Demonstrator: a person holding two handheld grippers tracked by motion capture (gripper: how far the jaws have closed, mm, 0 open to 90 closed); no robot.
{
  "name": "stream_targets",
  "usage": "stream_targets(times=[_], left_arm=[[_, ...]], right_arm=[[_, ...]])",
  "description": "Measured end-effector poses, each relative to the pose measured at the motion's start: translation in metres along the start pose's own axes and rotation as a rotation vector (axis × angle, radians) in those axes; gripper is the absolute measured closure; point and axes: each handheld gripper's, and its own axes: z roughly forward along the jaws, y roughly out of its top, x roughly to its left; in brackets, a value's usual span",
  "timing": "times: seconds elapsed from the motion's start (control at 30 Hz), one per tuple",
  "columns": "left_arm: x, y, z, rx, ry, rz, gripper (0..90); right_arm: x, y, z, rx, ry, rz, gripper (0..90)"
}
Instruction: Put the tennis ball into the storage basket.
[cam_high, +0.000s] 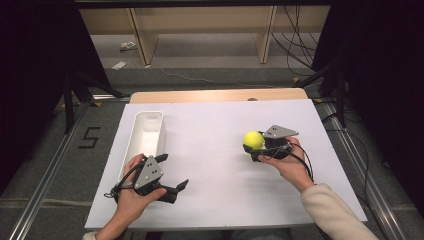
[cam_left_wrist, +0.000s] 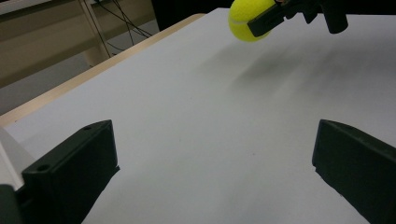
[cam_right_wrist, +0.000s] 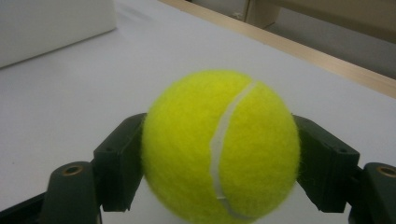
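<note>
A yellow tennis ball (cam_high: 253, 139) is held just above the white table sheet at the right, with my right gripper (cam_high: 257, 145) shut on it. In the right gripper view the ball (cam_right_wrist: 219, 149) sits squarely between the two black jaws. My left gripper (cam_high: 175, 175) rests low at the front left, beside the white bin (cam_high: 145, 137), and is open with nothing between its jaws. In the left gripper view the jaws stand wide apart over bare sheet, and the ball (cam_left_wrist: 247, 21) hangs in the other gripper at the top.
The long white bin stands lengthwise along the sheet's left edge, its wall (cam_right_wrist: 51, 25) seen in the right gripper view. A wooden table edge (cam_high: 215, 95) runs along the back. Shelving and cables (cam_high: 295, 35) lie on the floor beyond.
</note>
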Motion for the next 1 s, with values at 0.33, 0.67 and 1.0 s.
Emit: stream_targets(times=[0.33, 0.67, 1.0], left_arm=[[0.0, 0.0, 0.0, 0.0, 0.0, -0.003, 0.0], [0.0, 0.0, 0.0, -0.001, -0.002, -0.001, 0.0], [0.0, 0.0, 0.0, -0.001, -0.002, 0.0, 0.0]], right_arm=[[0.006, 0.008, 0.006, -0.017, 0.013, 0.0, 26.2], [0.01, 0.013, 0.011, -0.024, 0.019, -0.001, 26.2], [0.012, 0.018, 0.013, -0.03, 0.027, 0.001, 26.2]])
